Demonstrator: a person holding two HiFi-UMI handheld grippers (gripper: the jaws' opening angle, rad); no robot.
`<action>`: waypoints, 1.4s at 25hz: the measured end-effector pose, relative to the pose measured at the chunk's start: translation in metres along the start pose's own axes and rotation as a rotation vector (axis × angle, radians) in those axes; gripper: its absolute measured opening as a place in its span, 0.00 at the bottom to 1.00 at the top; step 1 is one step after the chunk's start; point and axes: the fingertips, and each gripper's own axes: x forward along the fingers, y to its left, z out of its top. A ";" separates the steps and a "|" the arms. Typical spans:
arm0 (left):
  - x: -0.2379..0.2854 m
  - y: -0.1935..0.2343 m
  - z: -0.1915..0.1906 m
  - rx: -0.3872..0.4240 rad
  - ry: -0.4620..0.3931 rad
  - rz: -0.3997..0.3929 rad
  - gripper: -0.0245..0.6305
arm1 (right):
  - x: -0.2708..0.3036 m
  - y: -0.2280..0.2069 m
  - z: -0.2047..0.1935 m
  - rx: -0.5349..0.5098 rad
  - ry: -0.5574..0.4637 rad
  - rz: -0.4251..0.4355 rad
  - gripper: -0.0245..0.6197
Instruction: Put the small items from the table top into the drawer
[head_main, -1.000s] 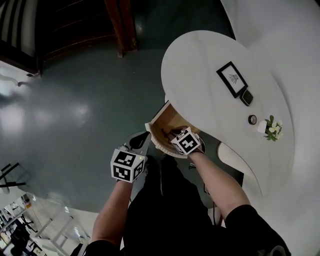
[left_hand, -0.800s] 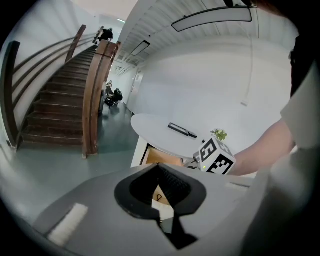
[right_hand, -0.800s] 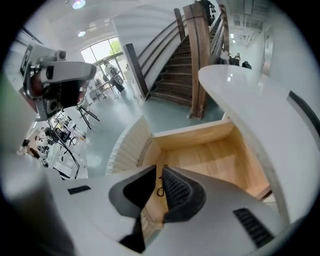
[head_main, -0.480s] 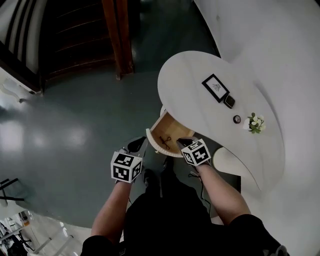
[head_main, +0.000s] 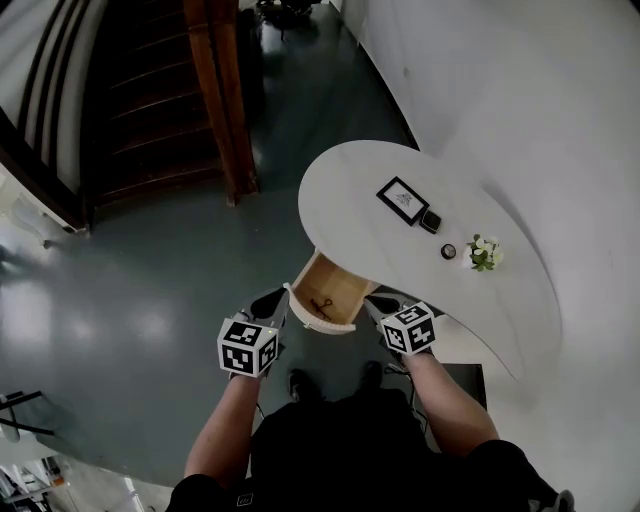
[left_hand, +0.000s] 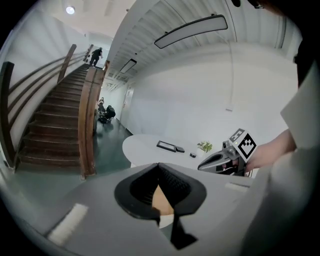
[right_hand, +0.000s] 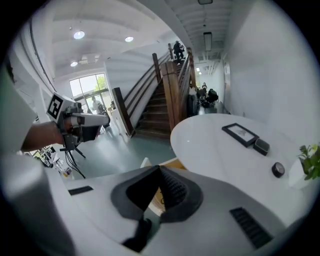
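Observation:
The white oval table (head_main: 350, 200) has its wooden drawer (head_main: 340, 282) pulled open toward me, with a small dark item (head_main: 321, 304) lying inside. On the table top lie a black picture frame (head_main: 402, 199), a small dark rectangular item (head_main: 431, 221) and a small round item (head_main: 449, 251). My left gripper (head_main: 270, 298) hovers just left of the drawer front, its jaws together and empty. My right gripper (head_main: 380, 300) hangs just right of the drawer, under the table's edge, also shut and empty.
A small potted plant (head_main: 484, 252) stands near the round item. A wooden staircase (head_main: 140, 100) with a post (head_main: 215, 100) rises at the far left. The white wall (head_main: 520, 120) runs behind the table. The floor (head_main: 120, 300) is grey-green.
My right gripper has come out of the drawer and drawn back to its right side. Both grippers and the view have backed away from the table. A dark item now shows in the drawer.

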 end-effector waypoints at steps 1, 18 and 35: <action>0.003 -0.005 0.003 0.005 -0.002 0.001 0.05 | -0.008 -0.005 0.003 0.010 -0.025 -0.003 0.06; 0.074 -0.125 0.051 0.047 -0.021 0.090 0.05 | -0.141 -0.087 0.040 -0.013 -0.315 0.151 0.06; 0.063 -0.163 0.098 0.073 -0.130 0.117 0.06 | -0.232 -0.092 0.100 -0.077 -0.587 0.136 0.05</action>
